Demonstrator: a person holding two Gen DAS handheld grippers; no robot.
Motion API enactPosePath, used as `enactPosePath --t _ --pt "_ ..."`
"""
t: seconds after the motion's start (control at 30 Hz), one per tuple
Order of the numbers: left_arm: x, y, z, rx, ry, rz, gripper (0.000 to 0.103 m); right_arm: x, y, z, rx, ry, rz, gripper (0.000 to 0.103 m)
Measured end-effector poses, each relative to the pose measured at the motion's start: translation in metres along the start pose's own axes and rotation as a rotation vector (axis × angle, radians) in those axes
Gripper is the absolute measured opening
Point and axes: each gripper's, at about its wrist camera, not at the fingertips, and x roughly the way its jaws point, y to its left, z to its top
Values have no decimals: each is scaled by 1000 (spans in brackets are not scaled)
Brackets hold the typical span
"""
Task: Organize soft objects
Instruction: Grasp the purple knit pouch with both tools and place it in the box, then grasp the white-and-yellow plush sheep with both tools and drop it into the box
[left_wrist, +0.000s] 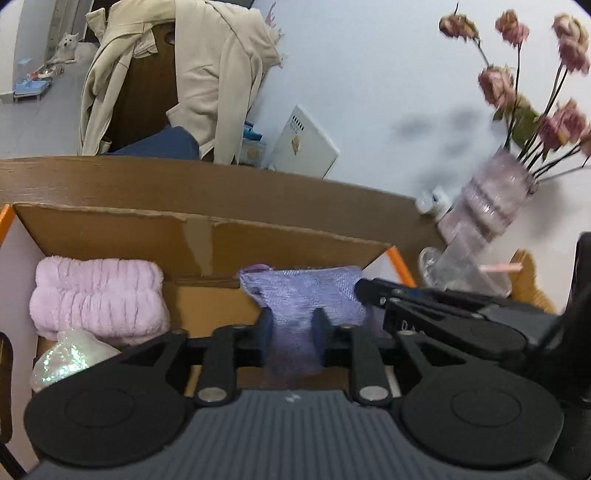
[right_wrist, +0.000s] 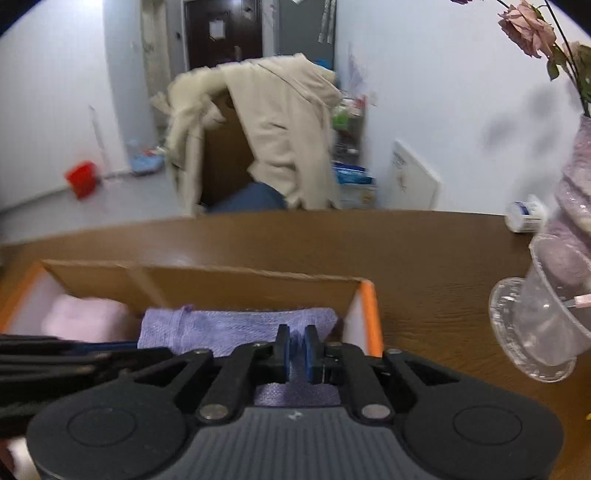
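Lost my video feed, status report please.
Both grippers, left and right, on the purple cloth over the cardboard box. Pink towel already inside. Nothing blocking.

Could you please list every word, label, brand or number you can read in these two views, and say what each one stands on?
None can be read with certainty.
White board leaning on the wall: dark marks along its top edge and a small orange picture, too small to read.
Small white bottle with a blue label on the brown wooden table: print blurred.
Paper on the dark door: too far away.
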Motion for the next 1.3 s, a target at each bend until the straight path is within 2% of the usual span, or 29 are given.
enactPosePath --t 0.1,0.17,0.23,0.3,0.33,0.37,0.43,0.5,0.57,0.67,0.7,0.77,0.83,0.9,0.97,1.03,1.17,1.3 --pt "-19 1 -1 29 -40 6 34 -2 0 -8 -15 -17 20 19" --pt "-42 -3 0 45 -74 28 35 -15 2 -10 -46 -55 -7 23" --pt "-74 -14 0 99 -113 34 36 -40 -2 -9 -49 -113 -17 24" --pt "-110 -30 -5 165 -166 51 39 -80 -6 -6 -46 -166 20 31" --pt "-129 -39 -10 193 -198 62 43 -99 -11 -6 -54 -196 40 40" --pt "-150 -47 -16 217 -230 77 46 -121 -13 -9 -64 -229 53 46" --pt "-185 -67 -31 277 -291 77 53 -161 -19 -17 -88 -274 70 47" --pt "-217 -85 -51 317 -337 77 57 -203 -25 -31 -106 -318 95 49" --pt "-239 -99 -74 340 -361 81 64 -238 -29 -49 -120 -353 128 56" --pt "-264 -113 -122 366 -398 115 70 -282 -37 -87 -139 -388 179 58" --pt "-270 -117 -142 368 -410 126 73 -294 -38 -104 -146 -401 204 60" --pt "-277 -125 -181 373 -423 145 76 -314 -42 -142 -166 -418 249 73" --pt "-281 -133 -222 383 -438 174 81 -326 -43 -181 -179 -422 268 77" --pt "-280 -138 -261 390 -445 185 81 -334 -45 -223 -178 -426 276 78" --pt "-276 -142 -300 380 -411 181 81 -336 -49 -259 -172 -425 283 79" --pt "-274 -141 -332 329 -382 171 82 -339 -53 -295 -150 -415 290 80" --pt "-263 -143 -367 279 -326 195 82 -340 -66 -340 -107 -366 326 80" --pt "-250 -154 -366 267 -342 186 81 -337 -77 -348 -126 -329 299 79"
